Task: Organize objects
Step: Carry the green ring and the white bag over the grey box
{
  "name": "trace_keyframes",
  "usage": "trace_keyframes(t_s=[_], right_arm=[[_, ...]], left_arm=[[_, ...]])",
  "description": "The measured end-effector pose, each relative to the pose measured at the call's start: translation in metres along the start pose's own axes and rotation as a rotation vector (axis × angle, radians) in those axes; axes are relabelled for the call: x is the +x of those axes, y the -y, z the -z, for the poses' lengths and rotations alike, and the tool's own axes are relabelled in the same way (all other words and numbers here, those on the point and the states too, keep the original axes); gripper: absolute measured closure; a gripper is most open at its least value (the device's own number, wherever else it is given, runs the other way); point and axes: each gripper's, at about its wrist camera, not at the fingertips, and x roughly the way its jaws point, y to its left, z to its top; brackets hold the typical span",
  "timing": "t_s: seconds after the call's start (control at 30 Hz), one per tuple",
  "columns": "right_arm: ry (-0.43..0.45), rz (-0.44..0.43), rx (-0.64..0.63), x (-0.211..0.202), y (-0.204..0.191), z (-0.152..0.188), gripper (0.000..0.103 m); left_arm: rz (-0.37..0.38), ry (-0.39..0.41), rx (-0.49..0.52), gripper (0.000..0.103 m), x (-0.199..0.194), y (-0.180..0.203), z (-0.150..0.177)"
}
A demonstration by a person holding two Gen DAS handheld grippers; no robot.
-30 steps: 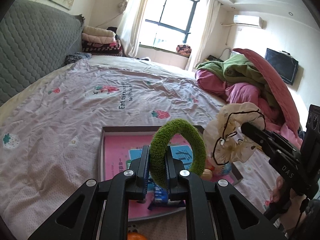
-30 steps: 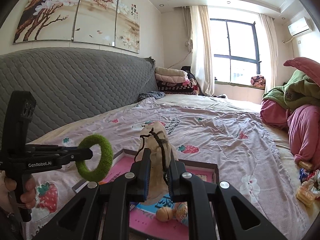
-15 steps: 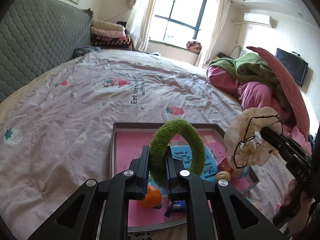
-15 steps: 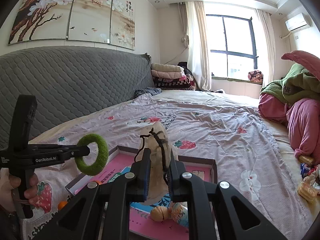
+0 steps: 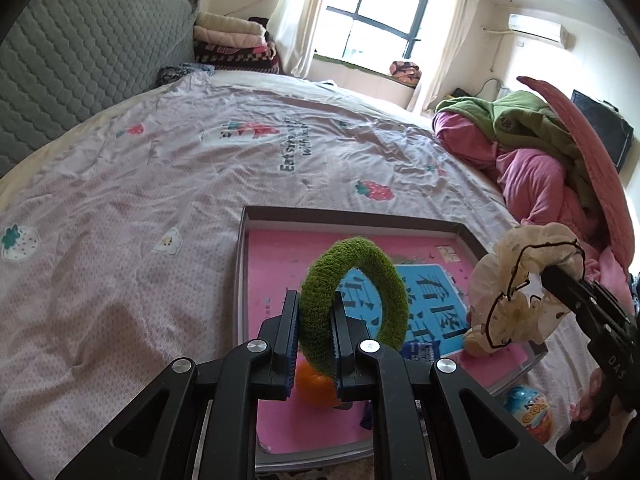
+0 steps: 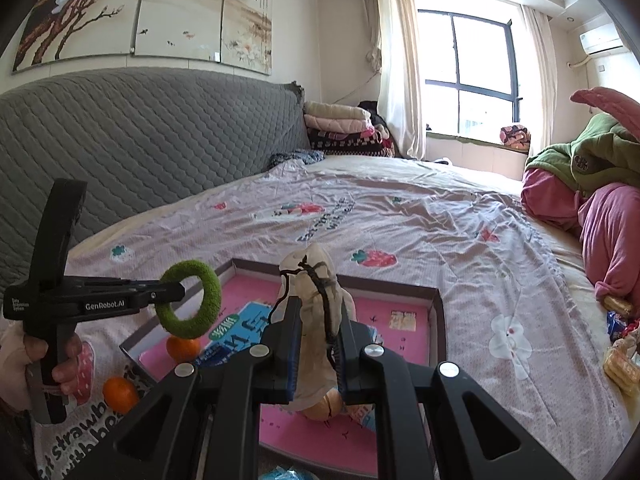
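Two grippers, both clamped on hair ties above a shallow tray. Left gripper (image 5: 314, 332) has its jaws closed tight on a fuzzy green scrunchie (image 5: 356, 292); ring stands upright, sticking up & fwd past the fingertips. Right gripper (image 6: 318, 344) is closed on a cream scrunchie w/ black trim (image 6: 316, 300), fabric bunched up between the pads and poking above them. In the left wrist view the right gripper shows at the right edge w/ that cream scrunchie hanging over the tray's right side; in the right wrist view the left gripper shows at left, a hand (image 6: 44, 364) round its handle.

Below both: tray (image 5: 360, 216) w/ grey rim, pink liner, blue label w/ characters. Inside it an orange (image 6: 182, 347), a walnut-like nut (image 6: 320, 406), a small blue packet (image 5: 420, 349). Outside the tray: 2nd orange (image 6: 120, 394) near its left corner, a blue egg-shaped toy (image 5: 528, 410) by its right corner. All on a bed w/ strawberry-print sheet (image 5: 160, 200); grey quilted headboard (image 6: 140, 152) at left, pile of pink & green bedding (image 5: 532, 152) at right.
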Motion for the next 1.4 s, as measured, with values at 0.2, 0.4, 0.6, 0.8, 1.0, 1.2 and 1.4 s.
trace_keyframes(t_s=[0.2, 0.4, 0.6, 0.8, 1.0, 1.2, 1.4], right_arm=[[-0.025, -0.004, -0.007, 0.005, -0.001, 0.006, 0.088], [-0.004, -0.002, -0.007, 0.002, -0.001, 0.003, 0.088], [-0.003, -0.003, 0.000, 0.002, 0.001, 0.003, 0.088], [-0.031, -0.013, 0.021, 0.008, 0.003, 0.007, 0.088], [-0.067, -0.014, 0.008, 0.018, 0.000, 0.015, 0.088], [-0.119, 0.012, -0.016, 0.027, -0.003, 0.022, 0.088], [-0.140, 0.055, -0.029, 0.030, -0.001, 0.025, 0.088]], left_arm=[[-0.004, -0.013, -0.014, 0.089, 0.004, -0.005, 0.002], [-0.005, -0.007, -0.035, 0.089, 0.001, -0.008, 0.000], [-0.013, -0.023, -0.032, 0.089, 0.006, -0.010, 0.000], [-0.023, -0.025, -0.032, 0.089, 0.008, -0.010, 0.000], [-0.041, -0.033, -0.002, 0.089, 0.010, -0.008, 0.002], [-0.056, -0.043, 0.007, 0.088, 0.013, -0.009, 0.003], [-0.063, -0.050, 0.003, 0.088, 0.016, -0.011, 0.003]])
